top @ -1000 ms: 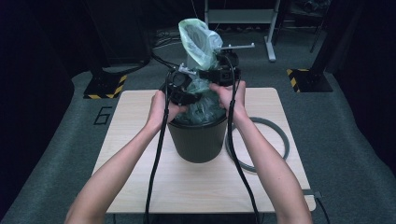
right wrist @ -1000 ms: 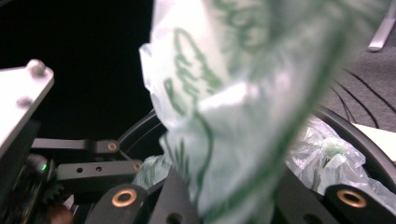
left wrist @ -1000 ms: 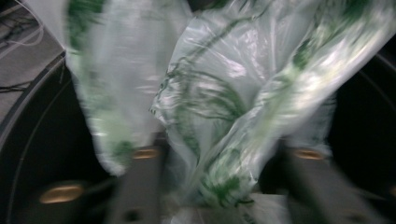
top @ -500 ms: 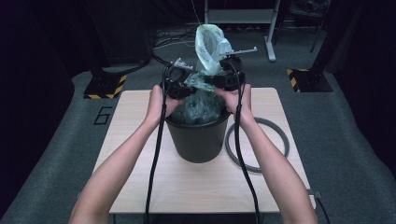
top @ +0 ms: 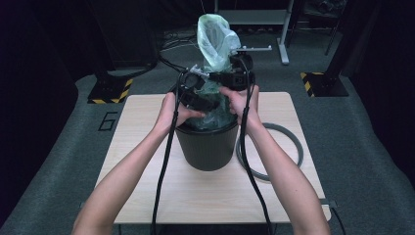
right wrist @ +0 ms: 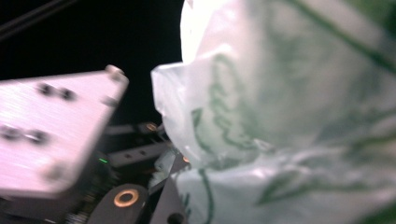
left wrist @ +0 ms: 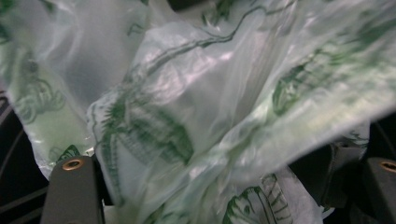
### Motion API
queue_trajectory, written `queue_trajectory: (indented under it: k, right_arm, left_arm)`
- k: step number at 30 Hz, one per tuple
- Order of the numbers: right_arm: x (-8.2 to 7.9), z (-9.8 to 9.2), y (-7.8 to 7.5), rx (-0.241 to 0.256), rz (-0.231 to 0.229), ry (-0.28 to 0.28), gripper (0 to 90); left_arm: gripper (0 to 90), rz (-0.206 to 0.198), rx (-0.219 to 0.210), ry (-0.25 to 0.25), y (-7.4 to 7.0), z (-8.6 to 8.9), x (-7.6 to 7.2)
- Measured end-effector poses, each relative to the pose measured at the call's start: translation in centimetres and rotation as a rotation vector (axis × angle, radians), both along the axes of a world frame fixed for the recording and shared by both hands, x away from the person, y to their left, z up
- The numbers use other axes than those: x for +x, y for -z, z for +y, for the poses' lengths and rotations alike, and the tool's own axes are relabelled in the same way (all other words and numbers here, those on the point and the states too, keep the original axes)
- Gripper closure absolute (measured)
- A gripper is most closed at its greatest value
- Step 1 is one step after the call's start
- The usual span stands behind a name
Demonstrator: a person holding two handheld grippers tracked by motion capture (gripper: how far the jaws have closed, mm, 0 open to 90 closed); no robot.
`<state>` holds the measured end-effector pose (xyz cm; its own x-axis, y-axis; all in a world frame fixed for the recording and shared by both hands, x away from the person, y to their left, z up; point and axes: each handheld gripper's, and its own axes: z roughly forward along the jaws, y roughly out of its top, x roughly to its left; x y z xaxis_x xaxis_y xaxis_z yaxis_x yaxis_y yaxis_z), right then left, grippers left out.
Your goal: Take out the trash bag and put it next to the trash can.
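A thin translucent plastic bag with green print (top: 217, 35) rises from the round black bin (top: 208, 147) mid-table, its top billowing above; the left gripper (top: 205, 90) and right gripper (top: 222, 78) pinch its neck, jaws clamped on plastic

High view: fixed above the person's side, facing forward and down, far enough back to take in the whole table (top: 147, 196), both forearms and the floor beyond. Left gripper view: rides that gripper, looks along its jaws, pressed right up to the green-printed plastic bag (left wrist: 196, 116). Right gripper view: same closeness on the bag (right wrist: 289, 116), blurred. All three share the bag (top: 217, 39).
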<state>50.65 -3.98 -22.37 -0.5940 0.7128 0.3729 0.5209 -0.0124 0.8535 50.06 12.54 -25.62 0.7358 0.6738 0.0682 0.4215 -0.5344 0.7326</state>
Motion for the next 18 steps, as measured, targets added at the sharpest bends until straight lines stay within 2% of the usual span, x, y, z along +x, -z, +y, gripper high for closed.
queue_trajectory:
  k: [2, 3, 7, 10, 11, 13, 14, 16, 18]
  right_arm:
    - [0.0, 0.1, 0.0, -0.001, 0.003, -0.008, 89.6]
    - [-0.1, 0.1, 0.0, 0.002, 0.005, -0.008, 89.6]
    - [0.1, -0.2, 0.4, 0.001, 0.019, -0.015, 89.5]
    - [0.1, -0.3, 0.7, -0.019, 0.021, -0.015, 89.3]
    - [0.1, -0.3, 0.8, -0.027, 0.025, -0.014, 89.1]
    - [0.1, -0.2, 0.9, -0.088, 0.009, -0.014, 87.5]
    - [0.0, -0.2, 0.9, -0.100, 0.007, -0.010, 86.0]
    - [-0.2, 0.0, 1.0, -0.165, -0.017, -0.007, 78.9]
    - [-0.4, 0.0, 1.1, -0.191, -0.025, -0.009, 76.3]
  left_arm:
    - [31.8, -0.004, -0.004, -0.016, 0.1, 0.0, 0.0]
    - [38.2, -0.007, 0.010, -0.017, 0.2, 0.2, 0.1]
    - [69.3, 0.008, 0.017, -0.026, 0.5, 1.0, 0.8]
    - [83.8, 0.008, 0.032, -0.025, 0.5, 1.1, 1.0]
    - [86.3, 0.001, 0.037, -0.026, 0.5, 1.2, 1.1]
    - [88.0, 0.004, 0.024, -0.038, 0.4, 1.3, 1.3]
    - [88.2, 0.001, 0.019, -0.041, 0.4, 1.5, 1.5]
    - [88.5, 0.011, -0.007, -0.051, 0.2, 1.8, 1.7]
    - [88.5, 0.014, -0.016, -0.053, 0.1, 1.9, 1.9]
